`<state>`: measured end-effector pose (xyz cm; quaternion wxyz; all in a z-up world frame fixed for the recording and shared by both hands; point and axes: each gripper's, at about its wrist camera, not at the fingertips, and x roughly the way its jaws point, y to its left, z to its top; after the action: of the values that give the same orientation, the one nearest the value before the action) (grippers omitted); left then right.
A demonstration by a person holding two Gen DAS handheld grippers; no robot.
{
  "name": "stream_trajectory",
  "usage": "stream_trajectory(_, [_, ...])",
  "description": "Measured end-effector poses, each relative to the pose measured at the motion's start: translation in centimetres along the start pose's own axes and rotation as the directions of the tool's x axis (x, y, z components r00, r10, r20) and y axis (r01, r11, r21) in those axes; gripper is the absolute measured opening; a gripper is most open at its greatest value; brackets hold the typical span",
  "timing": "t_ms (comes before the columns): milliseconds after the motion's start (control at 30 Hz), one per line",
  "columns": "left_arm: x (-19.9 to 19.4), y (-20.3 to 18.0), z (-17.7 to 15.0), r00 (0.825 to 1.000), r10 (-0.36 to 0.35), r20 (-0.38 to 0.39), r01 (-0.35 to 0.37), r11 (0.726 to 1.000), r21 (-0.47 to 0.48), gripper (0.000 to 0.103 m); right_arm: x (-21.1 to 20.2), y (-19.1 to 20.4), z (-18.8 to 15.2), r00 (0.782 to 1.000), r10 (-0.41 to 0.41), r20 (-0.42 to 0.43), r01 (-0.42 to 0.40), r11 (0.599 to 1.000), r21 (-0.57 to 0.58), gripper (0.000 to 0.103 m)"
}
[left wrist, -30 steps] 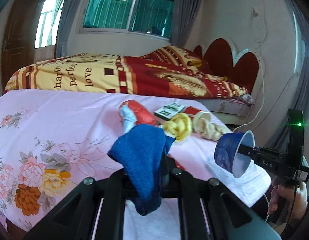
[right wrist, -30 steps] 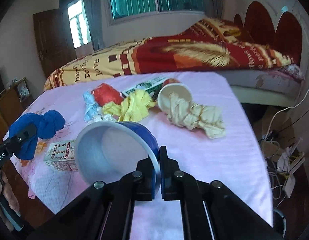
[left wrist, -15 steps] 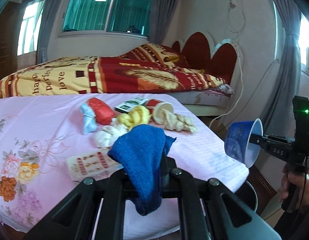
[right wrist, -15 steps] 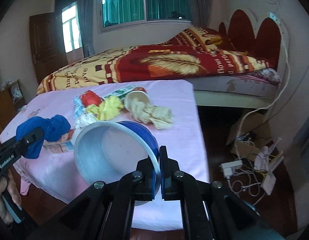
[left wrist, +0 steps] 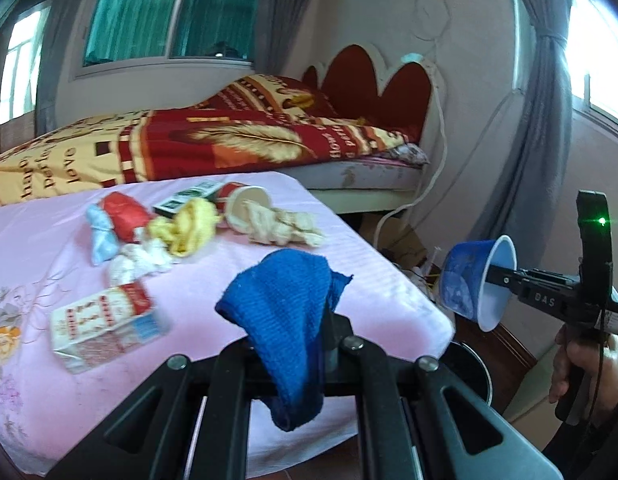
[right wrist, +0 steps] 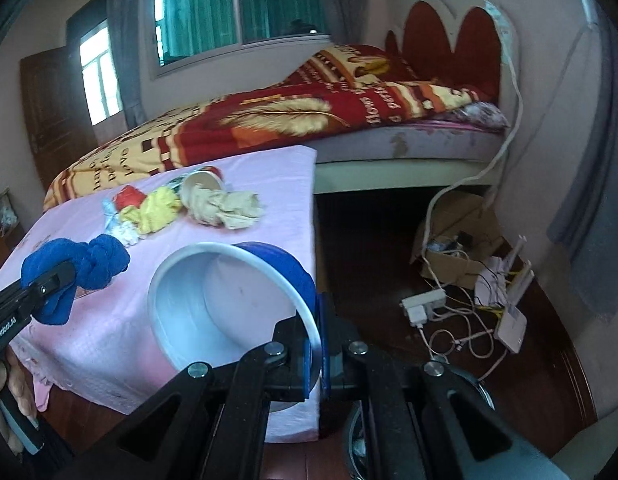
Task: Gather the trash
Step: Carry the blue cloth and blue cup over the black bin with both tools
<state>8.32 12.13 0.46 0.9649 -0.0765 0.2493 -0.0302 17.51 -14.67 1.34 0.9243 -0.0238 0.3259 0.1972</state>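
Both grippers pulled back off table edge since earlier frame. Your left gripper (left wrist: pixel 309 344) clamps blue cloth (left wrist: pixel 285 320); right gripper (right wrist: pixel 319 348) pinches blue cup (right wrist: pixel 229 304) rim. Step: carrying to bin (left wrist: pixel 469 368) below-right. Next: lower, release over opening.

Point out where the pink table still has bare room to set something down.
The near right corner of the table is bare, between the carton and the right edge, though the held cloth hides part of it. The far right strip beyond the paper cup is bare too. The middle is crowded: cup, yellow wad, red wad and tissues.
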Motion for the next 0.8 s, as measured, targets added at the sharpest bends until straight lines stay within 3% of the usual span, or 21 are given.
stream_trajectory(467, [2.0, -8.4, -0.2, 0.988, -0.148, -0.044, 0.151, 0.984, 0.093, 0.011, -3.0, -6.6, -2.8, 0.995, -0.096, -0.014, 0.097, 0.992, 0.084, 0.004])
stream_trajectory(800, [3.9, -15.3, -1.9, 0.954, -0.273, -0.120, 0.290, 0.944, 0.159, 0.011, -4.4, -12.5, -6.3, 0.981, -0.180, -0.075, 0.190, 0.969, 0.155, 0.004])
